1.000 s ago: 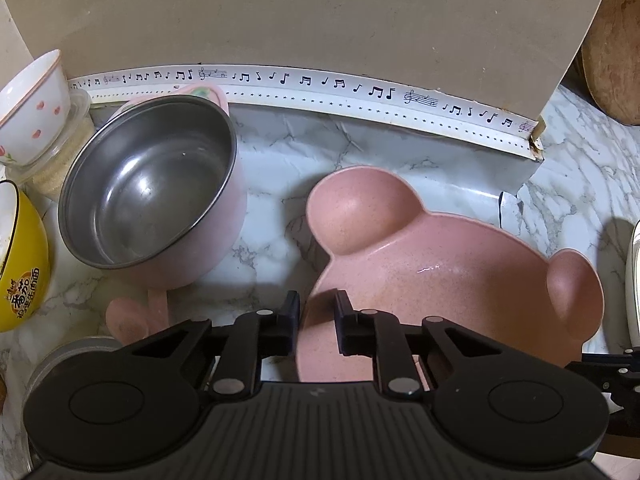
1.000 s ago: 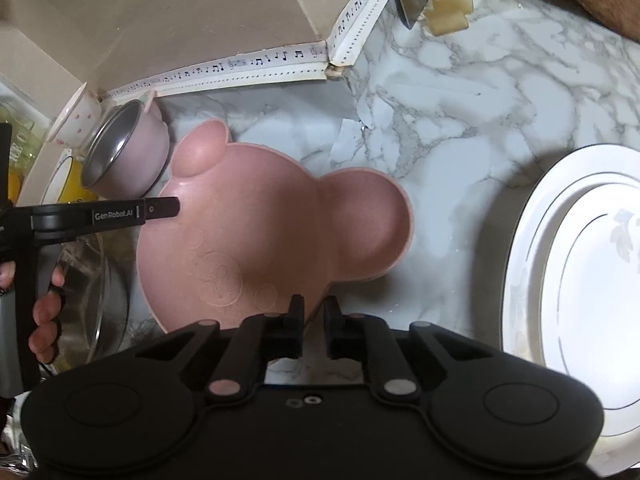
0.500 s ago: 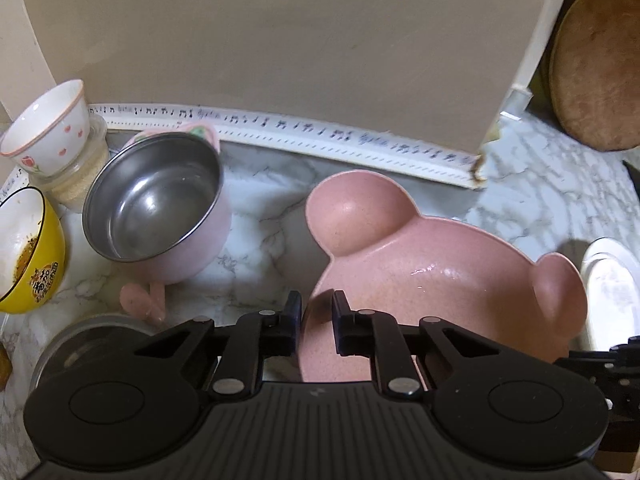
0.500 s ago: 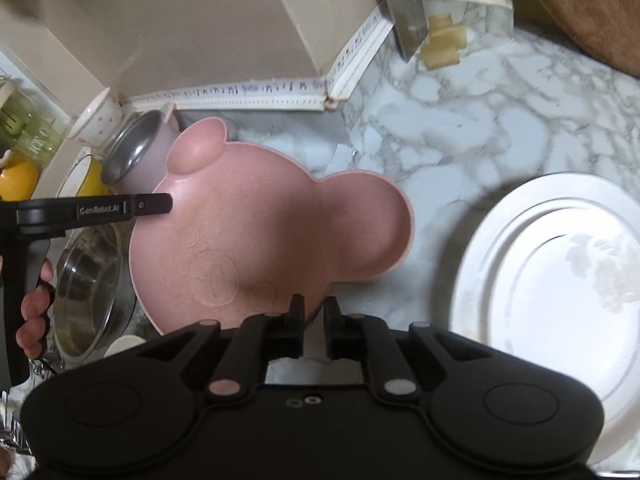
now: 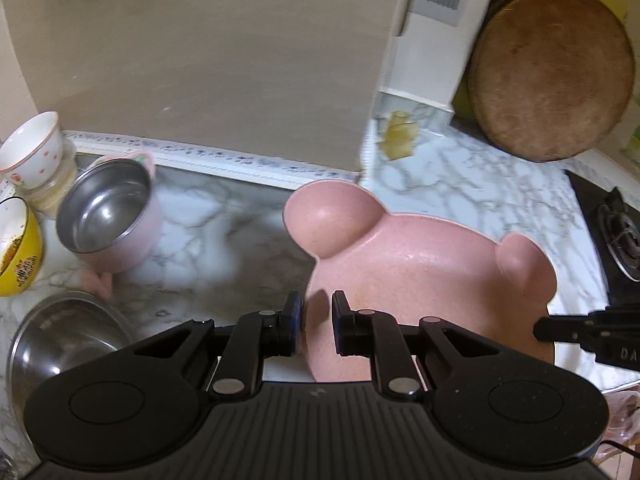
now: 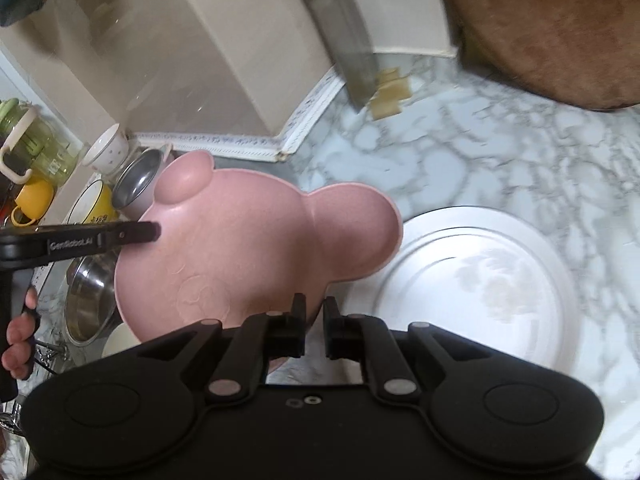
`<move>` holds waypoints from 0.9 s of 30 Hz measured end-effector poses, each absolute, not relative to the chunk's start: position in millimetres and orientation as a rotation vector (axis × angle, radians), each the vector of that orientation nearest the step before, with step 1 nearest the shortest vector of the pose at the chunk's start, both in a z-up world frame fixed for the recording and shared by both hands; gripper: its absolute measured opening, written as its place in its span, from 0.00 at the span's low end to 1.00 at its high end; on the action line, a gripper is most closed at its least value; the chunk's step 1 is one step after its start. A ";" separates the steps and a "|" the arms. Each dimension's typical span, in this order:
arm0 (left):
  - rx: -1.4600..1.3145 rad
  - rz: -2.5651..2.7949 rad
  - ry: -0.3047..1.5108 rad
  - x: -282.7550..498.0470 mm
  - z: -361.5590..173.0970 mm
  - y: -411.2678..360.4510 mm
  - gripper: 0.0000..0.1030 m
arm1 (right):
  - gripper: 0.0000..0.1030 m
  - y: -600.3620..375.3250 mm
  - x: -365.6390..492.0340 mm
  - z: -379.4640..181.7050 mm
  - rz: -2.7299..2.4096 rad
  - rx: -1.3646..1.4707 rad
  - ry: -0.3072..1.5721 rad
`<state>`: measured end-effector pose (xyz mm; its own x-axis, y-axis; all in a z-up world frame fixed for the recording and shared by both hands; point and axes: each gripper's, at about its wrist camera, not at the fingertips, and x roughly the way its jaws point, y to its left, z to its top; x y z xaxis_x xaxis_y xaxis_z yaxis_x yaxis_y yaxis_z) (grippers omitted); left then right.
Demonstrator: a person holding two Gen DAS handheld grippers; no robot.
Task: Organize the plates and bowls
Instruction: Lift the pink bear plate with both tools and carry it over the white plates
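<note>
A pink bear-shaped plate with two round ears hangs lifted above the marble counter. My left gripper is shut on its rim beside one ear. My right gripper is shut on the opposite rim of the same pink plate, close to the other ear. In the right wrist view that ear overlaps the edge of a stack of white plates lying on the counter. The left gripper's fingertips show at the plate's far side, with a person's hand below them.
A steel-lined pink cup, a yellow bowl, a white spotted cup and a steel bowl crowd the left. A cardboard box stands behind. A cleaver, a round wooden board and a gas hob lie to the right.
Both grippers have risen with the pink plate and carried it rightward; its ear now reaches over the white plates. The bowls at the left have dropped farther away.
</note>
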<state>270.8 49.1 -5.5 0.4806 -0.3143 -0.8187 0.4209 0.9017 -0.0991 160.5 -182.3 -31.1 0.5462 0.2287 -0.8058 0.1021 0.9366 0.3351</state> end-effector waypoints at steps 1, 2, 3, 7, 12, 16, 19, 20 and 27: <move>0.122 -0.458 0.968 266.7 -4.3 44.0 0.15 | 0.08 -188.4 156.9 -28.9 0.072 0.365 0.988; 0.125 -0.465 0.965 262.1 -3.3 39.4 0.15 | 0.08 -194.1 153.7 -26.7 0.064 0.365 0.980; 0.123 -0.470 0.963 258.2 -2.8 34.3 0.15 | 0.08 -200.2 150.1 -24.8 0.054 0.365 0.972; 0.118 -0.493 0.960 245.7 -2.9 11.5 0.15 | 0.07 -225.2 137.7 -20.7 0.018 0.366 0.950; 0.128 -0.519 0.964 234.8 -9.9 -18.7 0.15 | 0.07 -253.4 128.0 -22.0 -0.012 0.348 0.949; 0.149 -0.536 0.972 227.7 -19.8 -45.6 0.15 | 0.07 -276.3 124.0 -27.8 -0.050 0.341 0.955; 0.160 -0.542 0.977 225.4 -30.0 -64.4 0.15 | 0.07 -292.6 123.1 -33.7 -0.082 0.340 0.960; 0.163 -0.544 0.979 225.0 -33.1 -68.6 0.15 | 0.07 -297.6 123.1 -35.7 -0.087 0.337 0.962; 0.142 -0.541 0.979 233.9 -59.5 -94.8 0.15 | 0.07 -325.3 129.6 -56.0 -0.114 0.338 0.976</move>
<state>233.9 -94.8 -59.5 0.4376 -0.3712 -0.8190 0.4963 0.8592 -0.1243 129.6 -325.3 -56.0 0.5588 0.0561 -0.8274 0.2450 0.9420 0.2293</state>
